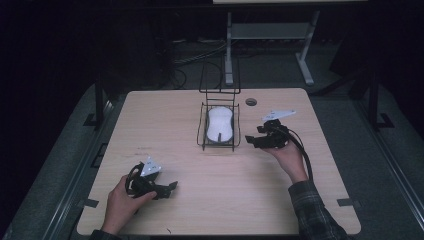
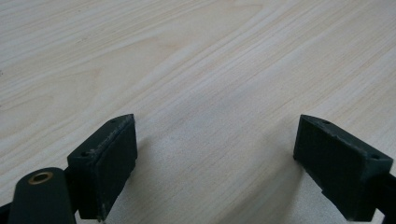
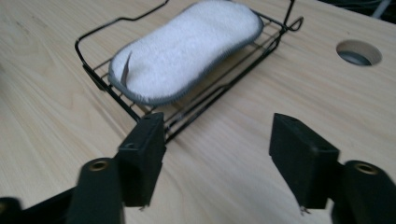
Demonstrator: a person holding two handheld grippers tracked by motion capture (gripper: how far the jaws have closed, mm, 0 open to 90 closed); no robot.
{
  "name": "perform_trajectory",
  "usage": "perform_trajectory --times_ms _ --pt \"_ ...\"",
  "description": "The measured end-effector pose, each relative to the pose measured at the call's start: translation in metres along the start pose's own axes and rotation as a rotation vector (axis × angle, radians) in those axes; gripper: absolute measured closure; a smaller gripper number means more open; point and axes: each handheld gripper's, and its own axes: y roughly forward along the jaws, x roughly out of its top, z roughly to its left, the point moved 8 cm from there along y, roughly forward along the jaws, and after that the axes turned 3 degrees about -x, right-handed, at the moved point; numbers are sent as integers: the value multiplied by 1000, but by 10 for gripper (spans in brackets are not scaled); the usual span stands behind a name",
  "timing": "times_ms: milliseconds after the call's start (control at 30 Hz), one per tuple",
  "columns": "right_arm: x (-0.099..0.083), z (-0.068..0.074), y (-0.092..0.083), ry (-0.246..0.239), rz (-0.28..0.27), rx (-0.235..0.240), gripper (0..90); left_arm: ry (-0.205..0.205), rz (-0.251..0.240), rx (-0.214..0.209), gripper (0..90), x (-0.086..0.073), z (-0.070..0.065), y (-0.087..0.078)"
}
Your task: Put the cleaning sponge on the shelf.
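Observation:
A white sponge pad with a grey edge (image 1: 220, 124) (image 3: 187, 49) lies flat in a black wire rack (image 1: 202, 131) (image 3: 205, 105) at the middle of the wooden table. My right gripper (image 1: 253, 136) (image 3: 217, 161) hovers just right of the rack, apart from it, jaws open with nothing between them. My left gripper (image 1: 170, 189) (image 2: 215, 168) rests near the table's front left, open over bare wood, held by a hand.
The rack has a tall wire back frame (image 1: 220, 75) rising behind the pad. A round cable hole (image 1: 251, 102) (image 3: 358, 52) sits in the table behind my right gripper. A metal table frame (image 1: 270, 35) stands on the dark floor beyond.

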Motion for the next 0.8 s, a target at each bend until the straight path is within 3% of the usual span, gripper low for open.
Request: perform_trajectory --times_ms 200,367,800 --pt "-23 -1 -10 10 21 -16 257 0 0 0 127 0 0 0" --pt "-44 1 -19 40 17 0 234 -2 -4 0 127 0 0 0" --pt "-96 10 -48 36 73 -27 202 -1 -4 0 127 0 0 0"
